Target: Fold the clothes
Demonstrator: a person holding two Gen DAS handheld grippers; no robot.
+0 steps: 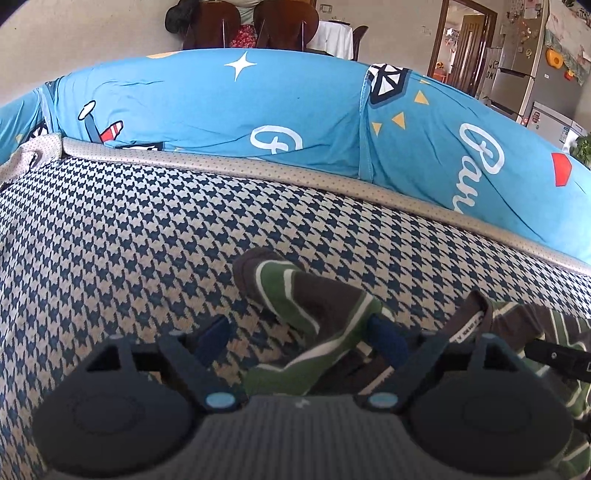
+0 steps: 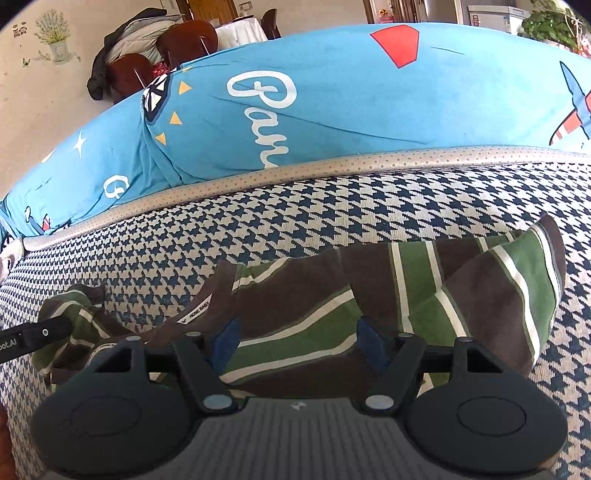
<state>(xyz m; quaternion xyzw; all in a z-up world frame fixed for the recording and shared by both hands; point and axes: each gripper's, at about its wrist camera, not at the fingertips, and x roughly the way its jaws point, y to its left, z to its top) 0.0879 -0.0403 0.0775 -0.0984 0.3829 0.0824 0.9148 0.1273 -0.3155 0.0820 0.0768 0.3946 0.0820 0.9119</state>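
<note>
Broadly, a seat cushion [image 1: 110, 221] with a navy and cream houndstooth cover fills the lower part of both wrist views, edged along its far side by a grey dotted piping band [image 1: 295, 173]. Behind that band rises a big blue cushion [image 1: 221, 110] printed with white script, stars, triangles and small aeroplanes. Past it, at the top of the left wrist view, stand dark wooden chairs [image 1: 284, 22] and a silver fridge [image 1: 524, 66].

On the houndstooth cover lies the striped garment [image 2: 314, 306], brown and green with thin white stripes, crumpled rather than flat. In the right wrist view one sleeve spreads to the right, and a neck opening with a white label [image 2: 197, 310] sits to the left.

The left gripper [image 1: 299, 332] has its blue-padded fingers [image 1: 388, 338] standing wide apart, with a raised sleeve of the garment between them; the right-hand pad looks to be touching the cloth, the left-hand one is clear of it over bare cover. The right gripper [image 2: 297, 341] is low over the garment's body, its blue pads spread, cloth lying between them; whether they press on it I cannot tell
</note>
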